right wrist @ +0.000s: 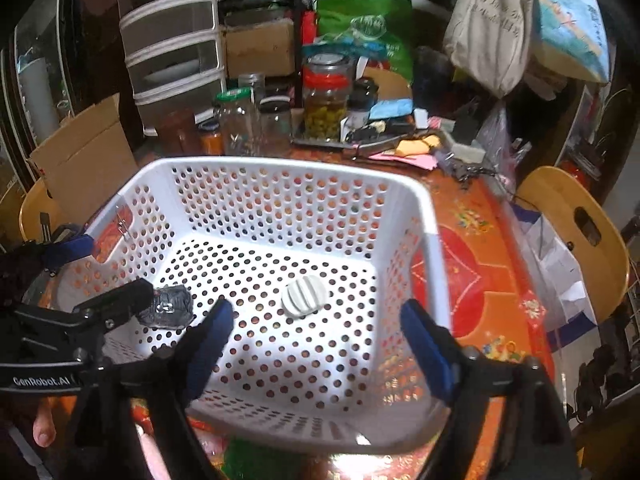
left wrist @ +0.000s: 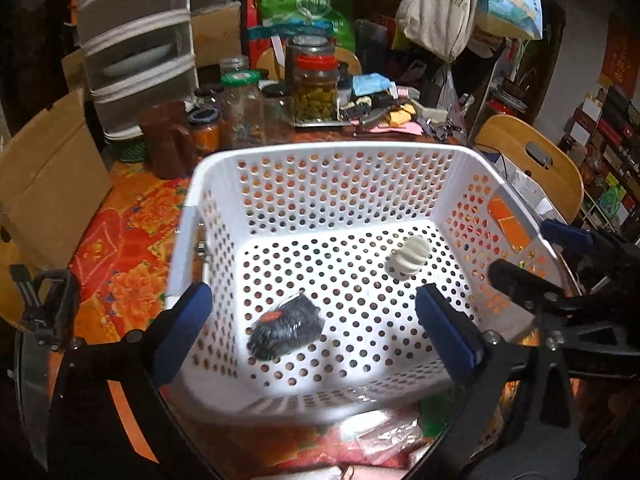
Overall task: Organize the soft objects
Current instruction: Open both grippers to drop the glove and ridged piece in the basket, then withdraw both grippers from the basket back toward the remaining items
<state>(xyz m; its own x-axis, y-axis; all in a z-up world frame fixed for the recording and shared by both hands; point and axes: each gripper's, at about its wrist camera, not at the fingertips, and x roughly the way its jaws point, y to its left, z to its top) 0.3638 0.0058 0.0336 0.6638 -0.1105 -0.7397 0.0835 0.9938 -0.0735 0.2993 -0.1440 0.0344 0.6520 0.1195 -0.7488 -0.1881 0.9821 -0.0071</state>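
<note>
A white perforated basket [left wrist: 320,152] stands on the orange floral table; it also shows in the right wrist view [right wrist: 280,168]. On its floor lie a dark fuzzy soft object [left wrist: 286,326] with a red mark and a white ribbed soft object [left wrist: 410,256]. The right wrist view shows the white one [right wrist: 304,296] and the dark one [right wrist: 168,306], partly hidden by the other gripper. My left gripper [left wrist: 312,332] is open and empty above the basket's near side. My right gripper [right wrist: 320,344] is open and empty above the basket's near right part.
Glass jars [left wrist: 316,88], a brown pitcher [left wrist: 168,140] and small clutter stand behind the basket. A cardboard box [left wrist: 48,176] is at the left, a drawer unit [left wrist: 136,40] behind it. A wooden chair [right wrist: 576,224] stands right of the table.
</note>
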